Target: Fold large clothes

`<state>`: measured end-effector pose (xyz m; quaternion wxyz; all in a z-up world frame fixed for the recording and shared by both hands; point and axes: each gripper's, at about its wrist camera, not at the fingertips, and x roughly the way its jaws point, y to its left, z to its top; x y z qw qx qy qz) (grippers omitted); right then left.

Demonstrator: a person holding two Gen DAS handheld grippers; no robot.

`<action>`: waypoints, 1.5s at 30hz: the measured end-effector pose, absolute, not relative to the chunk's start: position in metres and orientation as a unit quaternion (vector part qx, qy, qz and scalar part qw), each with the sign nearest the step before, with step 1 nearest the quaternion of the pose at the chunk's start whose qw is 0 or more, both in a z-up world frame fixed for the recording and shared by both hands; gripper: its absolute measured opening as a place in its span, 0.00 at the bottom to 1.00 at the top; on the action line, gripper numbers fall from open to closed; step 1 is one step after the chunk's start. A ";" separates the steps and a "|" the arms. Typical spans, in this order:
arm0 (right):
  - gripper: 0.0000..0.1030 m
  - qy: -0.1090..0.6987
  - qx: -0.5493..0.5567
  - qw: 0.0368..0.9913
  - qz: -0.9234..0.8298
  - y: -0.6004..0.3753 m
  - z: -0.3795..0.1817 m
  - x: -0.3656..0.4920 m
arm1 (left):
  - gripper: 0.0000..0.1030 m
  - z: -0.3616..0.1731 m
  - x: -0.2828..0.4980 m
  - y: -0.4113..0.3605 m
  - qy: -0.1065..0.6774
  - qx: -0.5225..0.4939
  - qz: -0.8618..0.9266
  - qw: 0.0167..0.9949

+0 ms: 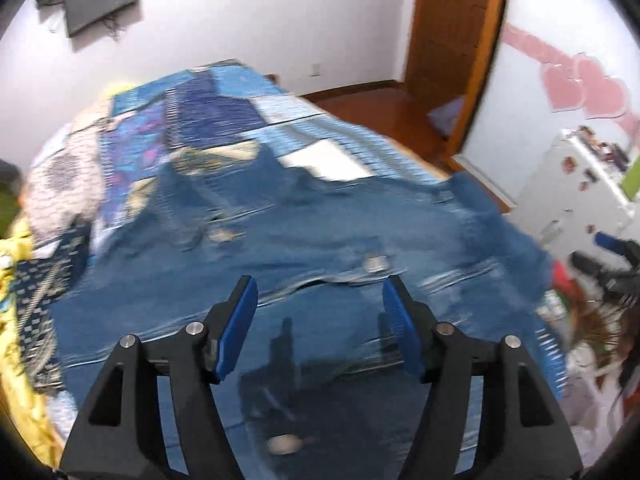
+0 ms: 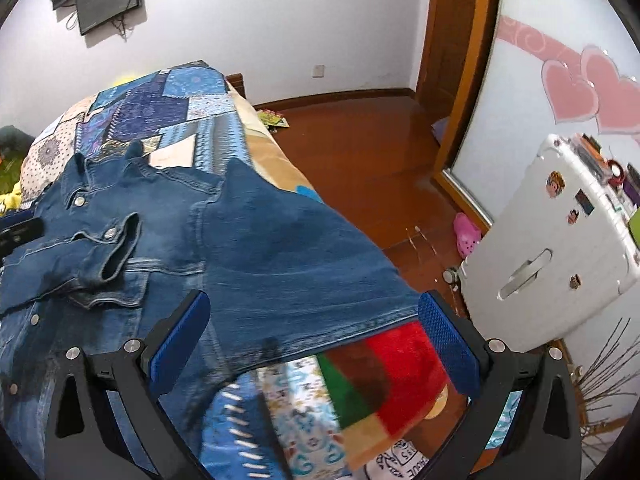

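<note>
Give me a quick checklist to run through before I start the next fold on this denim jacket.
1. Left gripper open and holding nothing: ok.
2. Right gripper open and holding nothing: ok.
3. Denim jacket lying on the bed: ok.
4. One sleeve already folded across the front: ok.
5. Jacket's right edge fully on the bed: cannot tell, it lies close to the side.
6. Jacket smooth under the left gripper: cannot tell, that view is blurred.
</note>
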<state>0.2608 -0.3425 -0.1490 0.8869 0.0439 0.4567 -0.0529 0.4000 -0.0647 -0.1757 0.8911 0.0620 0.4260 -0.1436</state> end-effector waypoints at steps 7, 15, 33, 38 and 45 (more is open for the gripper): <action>1.00 0.504 0.163 0.847 -0.041 -0.391 -0.186 0.268 | 0.62 -0.204 0.389 0.003 0.462 0.046 -0.077 0.882; 1.00 0.517 0.343 0.782 -0.049 -0.440 -0.235 0.275 | 0.62 -0.219 0.367 0.054 0.477 0.009 -0.027 0.878; 0.42 0.563 0.359 0.742 -0.069 -0.461 -0.263 0.313 | 0.62 -0.218 0.364 0.067 0.470 -0.034 -0.020 0.882; 0.17 0.532 0.383 0.752 -0.071 -0.470 -0.250 0.307 | 0.62 -0.213 0.359 0.068 0.465 -0.030 -0.020 0.885; 0.11 0.491 0.344 0.799 -0.047 -0.450 -0.198 0.321 | 0.62 -0.198 0.347 0.074 0.447 -0.033 -0.023 0.894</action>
